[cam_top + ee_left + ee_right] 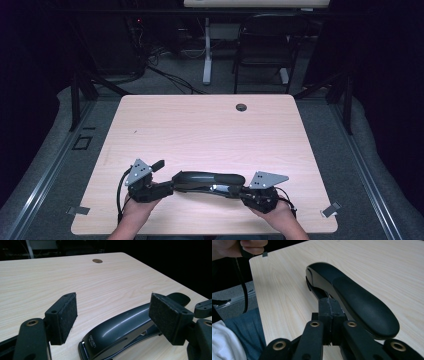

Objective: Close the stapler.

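A long black stapler [207, 181] lies near the front edge of the light wood table [210, 130], between my two grippers. My left gripper [162, 177] is open. In the left gripper view its felt pads [65, 317] stand wide apart, either side of the stapler's [120, 330] front end, and touch nothing. My right gripper [245, 192] is at the stapler's other end. In the right gripper view it [329, 312] is shut, its pads pressed together on the lower part under the stapler's handle [352, 295].
A round cable hole [241, 107] sits near the table's far edge. Beyond the table stand a black chair [265, 45] and a white desk leg [206, 50]. Rails and dark posts flank the table. The person's other hand [249, 246] shows at the table's corner.
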`<control>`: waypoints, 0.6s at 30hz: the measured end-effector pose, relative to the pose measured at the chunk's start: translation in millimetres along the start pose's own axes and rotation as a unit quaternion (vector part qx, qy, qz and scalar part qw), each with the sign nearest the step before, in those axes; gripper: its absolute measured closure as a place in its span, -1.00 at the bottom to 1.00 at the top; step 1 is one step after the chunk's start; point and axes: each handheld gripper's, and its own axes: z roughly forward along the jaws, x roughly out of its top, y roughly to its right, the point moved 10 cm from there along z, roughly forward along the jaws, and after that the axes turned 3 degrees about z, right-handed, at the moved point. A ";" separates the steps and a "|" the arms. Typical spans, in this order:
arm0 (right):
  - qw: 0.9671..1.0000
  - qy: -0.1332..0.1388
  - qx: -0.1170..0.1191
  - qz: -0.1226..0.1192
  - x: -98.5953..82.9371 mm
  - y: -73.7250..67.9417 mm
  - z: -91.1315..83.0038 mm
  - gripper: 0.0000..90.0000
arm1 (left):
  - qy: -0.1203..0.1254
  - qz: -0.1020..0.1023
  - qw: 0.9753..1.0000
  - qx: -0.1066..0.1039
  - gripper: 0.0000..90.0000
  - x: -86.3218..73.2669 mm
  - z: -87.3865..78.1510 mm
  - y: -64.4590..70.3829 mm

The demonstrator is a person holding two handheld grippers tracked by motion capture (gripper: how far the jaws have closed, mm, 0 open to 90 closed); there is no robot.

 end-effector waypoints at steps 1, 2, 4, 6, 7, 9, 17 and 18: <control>1.000 -0.003 -0.006 0.000 -0.8 2.0 0.4 1.00 | 0.002 0.000 1.000 -0.001 -0.48 0.3 -0.3 0.0; 1.000 -0.007 -0.009 0.003 -2.1 3.7 0.6 1.00 | 0.002 -0.001 1.000 0.002 -0.48 0.3 -0.5 -0.8; 1.000 -0.013 -0.012 0.006 -5.0 6.9 -0.2 1.00 | 0.001 -0.002 1.000 0.002 -0.48 -0.1 -0.7 -2.3; 1.000 -0.016 -0.019 0.014 -7.0 11.3 -0.9 1.00 | 0.002 -0.005 1.000 0.002 -0.48 -0.3 -0.6 -2.9; 0.999 -0.020 -0.026 0.014 -8.5 14.5 -1.6 1.00 | 0.002 -0.004 1.000 0.002 -0.48 -0.3 -0.7 -2.8; 0.999 -0.025 -0.030 0.020 -10.9 19.4 -2.4 1.00 | 0.002 -0.003 1.000 0.002 -0.48 -0.2 -1.0 -2.5; 0.998 -0.016 -0.052 0.029 -10.8 30.9 -1.5 1.00 | 0.003 -0.004 1.000 0.002 -0.48 0.1 -1.3 -3.2; 0.998 -0.015 -0.061 0.031 -10.4 34.2 -1.3 1.00 | 0.003 -0.004 1.000 0.002 -0.48 0.0 -1.2 -3.4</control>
